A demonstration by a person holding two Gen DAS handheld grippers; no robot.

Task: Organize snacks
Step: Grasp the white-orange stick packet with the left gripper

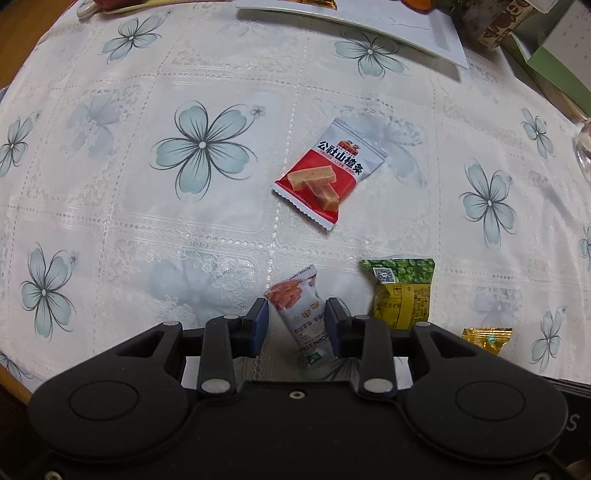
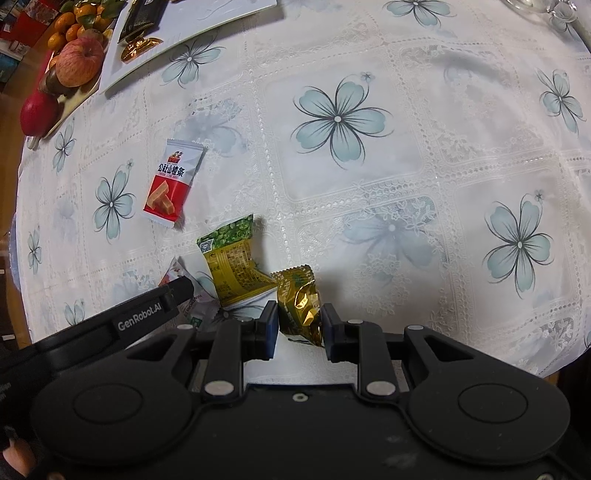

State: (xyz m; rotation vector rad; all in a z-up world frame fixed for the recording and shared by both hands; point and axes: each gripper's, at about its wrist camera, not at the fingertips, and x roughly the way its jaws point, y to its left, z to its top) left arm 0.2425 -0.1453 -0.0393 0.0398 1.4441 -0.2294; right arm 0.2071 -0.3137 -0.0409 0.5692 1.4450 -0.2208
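My left gripper (image 1: 295, 326) is open around a white corn-strip packet (image 1: 299, 314) lying between its jaws; the pads do not press it. A green-yellow pea packet (image 1: 402, 293) lies just to its right, a gold candy (image 1: 487, 339) further right, and a red-white hawthorn packet (image 1: 328, 177) ahead. My right gripper (image 2: 299, 328) is open with the gold candy (image 2: 301, 308) between its jaws. In the right wrist view the pea packet (image 2: 232, 262) lies to the left, the hawthorn packet (image 2: 170, 182) further left, and the left gripper (image 2: 147, 314) covers most of the white packet (image 2: 192, 273).
A white tray (image 1: 369, 22) holding a dark packet (image 2: 142, 16) and a gold candy (image 2: 138, 48) sits at the far edge. A fruit plate with apples (image 2: 79, 61) stands beside it. Green boxes (image 1: 554, 55) and a glass (image 1: 583, 147) are at the right.
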